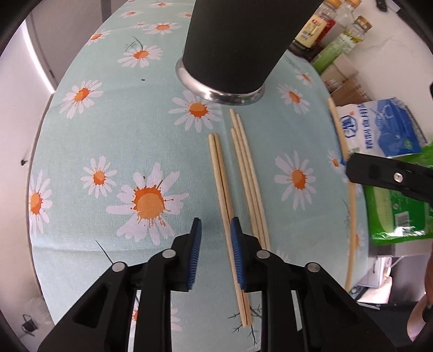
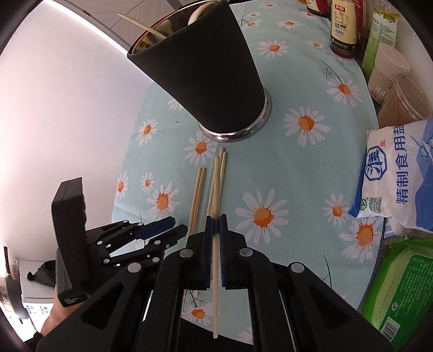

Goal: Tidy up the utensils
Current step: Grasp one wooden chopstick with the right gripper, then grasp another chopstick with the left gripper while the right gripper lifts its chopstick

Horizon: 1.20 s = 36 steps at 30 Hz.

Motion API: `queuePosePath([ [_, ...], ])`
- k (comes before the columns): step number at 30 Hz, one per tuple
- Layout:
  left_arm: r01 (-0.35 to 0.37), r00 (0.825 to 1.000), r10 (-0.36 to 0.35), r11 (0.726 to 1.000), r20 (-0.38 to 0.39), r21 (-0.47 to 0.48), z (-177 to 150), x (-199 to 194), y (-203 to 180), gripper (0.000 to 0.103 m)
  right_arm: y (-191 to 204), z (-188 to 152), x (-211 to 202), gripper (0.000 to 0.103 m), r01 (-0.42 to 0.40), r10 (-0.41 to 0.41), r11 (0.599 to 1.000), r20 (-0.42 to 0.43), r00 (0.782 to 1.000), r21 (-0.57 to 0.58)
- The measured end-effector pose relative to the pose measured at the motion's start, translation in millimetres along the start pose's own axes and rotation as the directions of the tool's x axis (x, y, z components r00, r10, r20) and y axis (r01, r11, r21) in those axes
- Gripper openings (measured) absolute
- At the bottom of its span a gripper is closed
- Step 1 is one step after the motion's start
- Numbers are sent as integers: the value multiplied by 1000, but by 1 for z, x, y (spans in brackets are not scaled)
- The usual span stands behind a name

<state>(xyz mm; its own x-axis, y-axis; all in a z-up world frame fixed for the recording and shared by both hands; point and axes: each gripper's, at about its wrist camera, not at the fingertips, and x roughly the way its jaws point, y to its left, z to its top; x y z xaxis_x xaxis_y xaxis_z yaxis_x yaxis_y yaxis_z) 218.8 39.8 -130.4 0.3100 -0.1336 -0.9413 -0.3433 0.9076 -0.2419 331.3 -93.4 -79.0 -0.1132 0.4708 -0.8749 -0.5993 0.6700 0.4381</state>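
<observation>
A black utensil holder (image 1: 230, 48) (image 2: 205, 75) with a steel base stands on the daisy-print tablecloth (image 1: 108, 135), with pale utensils sticking out of its top. In front of it lie a pair of wooden chopsticks (image 1: 220, 184) (image 2: 197, 195) and a group of three more chopsticks (image 1: 247, 173). My left gripper (image 1: 216, 243) (image 2: 180, 226) is low over the pair and open. The pair runs between its blue pads (image 1: 196, 243), close against the right one. My right gripper (image 2: 215, 238) (image 1: 349, 165) is shut on a single chopstick (image 2: 215, 284) (image 1: 351, 216), held above the cloth.
Sauce bottles (image 2: 342, 24) and jars (image 2: 389, 70) line the back right. A blue-and-white salt bag (image 2: 395, 173) (image 1: 384, 127) and a green packet (image 2: 400, 292) (image 1: 397, 211) lie along the right edge. The table's edge drops off at the left. A person's hand (image 2: 59, 311) holds the left gripper.
</observation>
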Motion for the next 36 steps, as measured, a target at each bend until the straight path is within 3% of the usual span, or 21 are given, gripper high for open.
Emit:
queuePosePath([
  [23,-127,992,127,992,-23,11,13,13,-17,15,-3,-7,-1,5,-67,65,997,-51,997,-38],
  [26,-148,989,149,989,-23,14,14,14,-17,6,-4,-8,-3,5,-69,67,997,-49,997,-37],
  [36,-72,997,72,996,-12,-47,14,11,-2,4,-2,-7,-2,5,-61,60,998,-35,998,-19],
])
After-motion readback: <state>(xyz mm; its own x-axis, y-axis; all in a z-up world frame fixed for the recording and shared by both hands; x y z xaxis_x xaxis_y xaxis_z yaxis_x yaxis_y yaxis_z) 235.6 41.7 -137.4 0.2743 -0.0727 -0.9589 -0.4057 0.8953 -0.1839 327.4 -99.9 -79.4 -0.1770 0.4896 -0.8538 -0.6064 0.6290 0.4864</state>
